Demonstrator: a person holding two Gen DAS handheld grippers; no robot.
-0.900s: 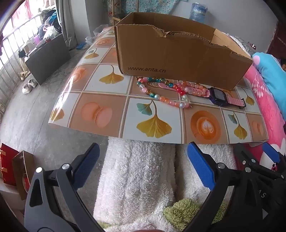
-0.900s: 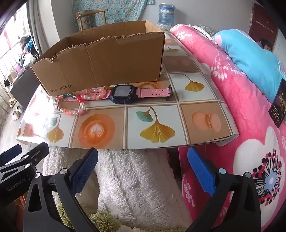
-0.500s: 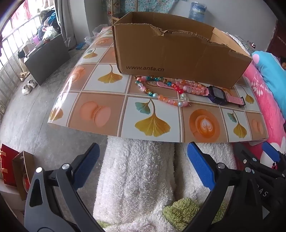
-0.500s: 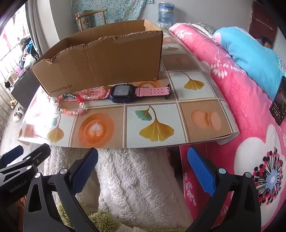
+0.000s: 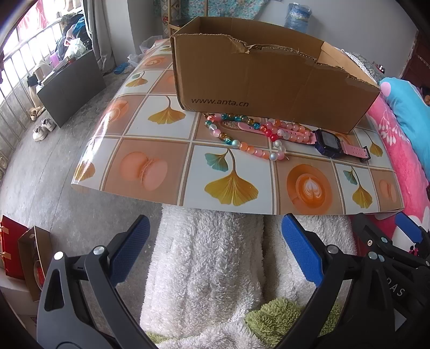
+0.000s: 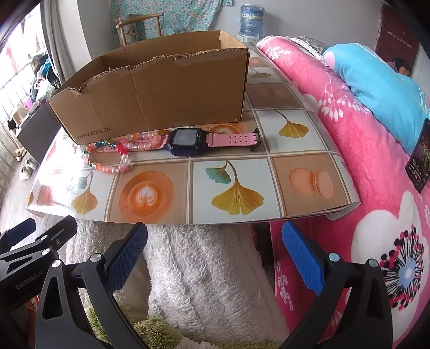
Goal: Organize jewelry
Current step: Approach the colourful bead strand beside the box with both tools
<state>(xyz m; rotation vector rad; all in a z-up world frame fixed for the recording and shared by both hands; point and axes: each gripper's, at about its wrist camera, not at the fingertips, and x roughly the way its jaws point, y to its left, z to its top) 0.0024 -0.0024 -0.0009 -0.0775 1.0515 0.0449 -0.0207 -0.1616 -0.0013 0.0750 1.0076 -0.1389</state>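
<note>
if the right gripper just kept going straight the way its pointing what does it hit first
Most likely the white fluffy fabric between the open right gripper fingers, below the table edge. The watch lies higher and farther off. Depth is unclear.

Pink floral blanket (image 6: 376, 166), water jug (image 6: 252, 20)

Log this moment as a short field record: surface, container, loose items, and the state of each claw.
surface: patterned mat
container: open cardboard box at the mat's far side
loose items: bead bracelets and pink-strapped watch in front of the box, overlapping
left claw: open, empty, short of the mat
right claw: open, empty, short of the mat
</note>
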